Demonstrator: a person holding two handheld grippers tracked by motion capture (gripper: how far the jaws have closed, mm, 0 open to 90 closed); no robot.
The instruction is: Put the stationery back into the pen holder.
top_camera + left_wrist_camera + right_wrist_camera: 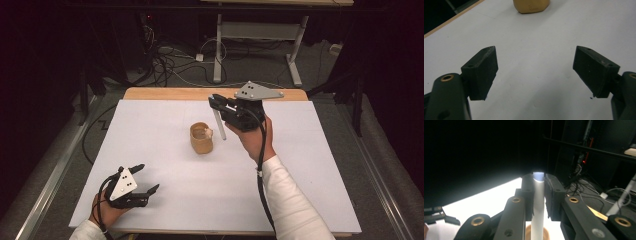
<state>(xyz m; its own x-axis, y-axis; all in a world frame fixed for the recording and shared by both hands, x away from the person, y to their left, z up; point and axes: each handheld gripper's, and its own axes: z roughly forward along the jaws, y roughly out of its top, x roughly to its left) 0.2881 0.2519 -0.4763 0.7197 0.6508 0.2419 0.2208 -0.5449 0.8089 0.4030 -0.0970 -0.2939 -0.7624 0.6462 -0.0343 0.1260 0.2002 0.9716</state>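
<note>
Left gripper point(142, 179): idle at the worktop's point(165, 200) near-left corner, well apart from the cup, jaws spread with nothing between them.
Cup point(201, 137): tan, upright, mid-worktop; the landmark for aiming.
White stick point(219, 123): a slim tube or straw, hard to tell which; hanging just right of the cup and above it, lower end near the rim.
Right gripper point(218, 103): raised behind and right of the cup, jaws pinching the white stick near its top.
Doing it well: keep the pinch steady, hold the stick plumb, centre it over the cup's mouth, then lower slowly so the cup does not tip.
</note>
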